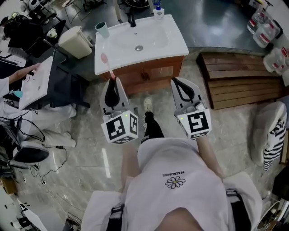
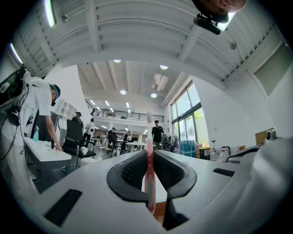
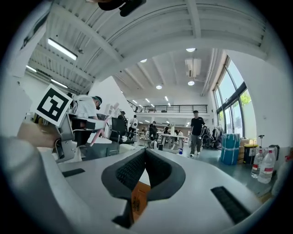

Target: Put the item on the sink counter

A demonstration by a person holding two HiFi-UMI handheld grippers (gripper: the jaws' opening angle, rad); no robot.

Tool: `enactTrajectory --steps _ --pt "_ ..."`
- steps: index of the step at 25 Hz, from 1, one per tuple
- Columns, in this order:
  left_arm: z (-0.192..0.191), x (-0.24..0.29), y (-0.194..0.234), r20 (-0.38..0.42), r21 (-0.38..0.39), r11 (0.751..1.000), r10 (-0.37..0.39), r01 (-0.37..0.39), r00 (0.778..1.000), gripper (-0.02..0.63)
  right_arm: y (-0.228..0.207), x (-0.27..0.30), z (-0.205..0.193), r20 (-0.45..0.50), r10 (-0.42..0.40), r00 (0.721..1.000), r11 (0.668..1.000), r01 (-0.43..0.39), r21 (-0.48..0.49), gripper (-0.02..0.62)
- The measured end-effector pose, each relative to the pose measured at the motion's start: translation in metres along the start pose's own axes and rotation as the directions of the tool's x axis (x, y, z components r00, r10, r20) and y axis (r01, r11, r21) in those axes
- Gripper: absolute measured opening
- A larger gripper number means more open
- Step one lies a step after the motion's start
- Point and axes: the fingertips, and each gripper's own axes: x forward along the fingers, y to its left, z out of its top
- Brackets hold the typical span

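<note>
A pink toothbrush (image 1: 107, 66) sticks up out of my left gripper (image 1: 113, 81), which is shut on its handle. Its head hangs over the front left edge of the white sink counter (image 1: 162, 44). In the left gripper view the toothbrush (image 2: 149, 170) stands upright, pinched between the two black pads of the left gripper (image 2: 149, 154). My right gripper (image 1: 177, 82) is level with the left one, in front of the wooden cabinet (image 1: 149, 74), shut with nothing in it. The right gripper view shows the right gripper (image 3: 145, 151) with its jaws closed, and the toothbrush (image 3: 98, 133) off to the left.
On the counter stand a teal cup (image 1: 101, 29), a black faucet (image 1: 132, 20) and a soap bottle (image 1: 158, 10). A beige bin (image 1: 74, 41) sits to the left of the sink. Wooden pallets (image 1: 239, 79) lie on the right. A person leans over a white desk (image 1: 38, 79) at the left.
</note>
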Motion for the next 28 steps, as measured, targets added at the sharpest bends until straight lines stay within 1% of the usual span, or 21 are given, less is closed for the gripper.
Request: enactTrajectory --steps 3,4,7,10,15,19,21,25,28 --pt "0.002 0.038 0.011 0.026 -0.005 1.0 -0.018 0.019 0.999 0.055 -0.02 0.035 -0.006 -0.031 -0.027 0.999 0.995 0.024 -0.096 0.011" --pt "0.001 0.05 0.017 0.029 -0.011 1.0 -0.018 0.018 0.999 0.055 -0.027 0.048 -0.008 -0.038 -0.04 0.998 0.993 0.036 -0.108 0.011" --pt "-0.005 0.092 0.041 0.022 -0.033 0.999 -0.017 0.018 1.0 0.055 -0.04 0.092 -0.007 -0.03 -0.065 0.997 0.994 0.062 -0.084 0.011" --pt "-0.01 0.138 0.062 0.014 -0.041 0.999 -0.028 0.028 1.0 0.055 -0.048 0.143 -0.002 -0.019 -0.067 0.998 0.995 0.066 -0.073 0.011" --pt "-0.011 0.213 0.094 0.039 0.008 0.999 -0.044 0.044 0.998 0.055 -0.061 0.231 0.014 0.009 -0.063 0.998 0.99 0.064 -0.123 0.011" --pt "-0.017 0.276 0.127 0.054 -0.024 0.998 -0.054 0.055 0.997 0.055 -0.081 0.303 0.022 0.039 -0.112 0.993 0.99 0.115 -0.085 0.011" --pt "-0.019 0.307 0.139 0.056 -0.025 0.997 -0.069 0.07 0.996 0.055 -0.094 0.335 0.022 0.037 -0.129 0.991 0.988 0.132 -0.078 0.011" --pt "-0.013 0.362 0.159 0.069 -0.023 0.995 -0.098 0.1 0.993 0.055 -0.123 0.38 0.019 0.006 -0.176 0.984 0.982 0.176 -0.061 0.011" --pt "-0.014 0.386 0.169 0.064 -0.041 0.993 -0.108 0.111 0.992 0.055 -0.131 0.396 0.011 -0.052 -0.198 0.979 0.98 0.197 -0.035 0.011"
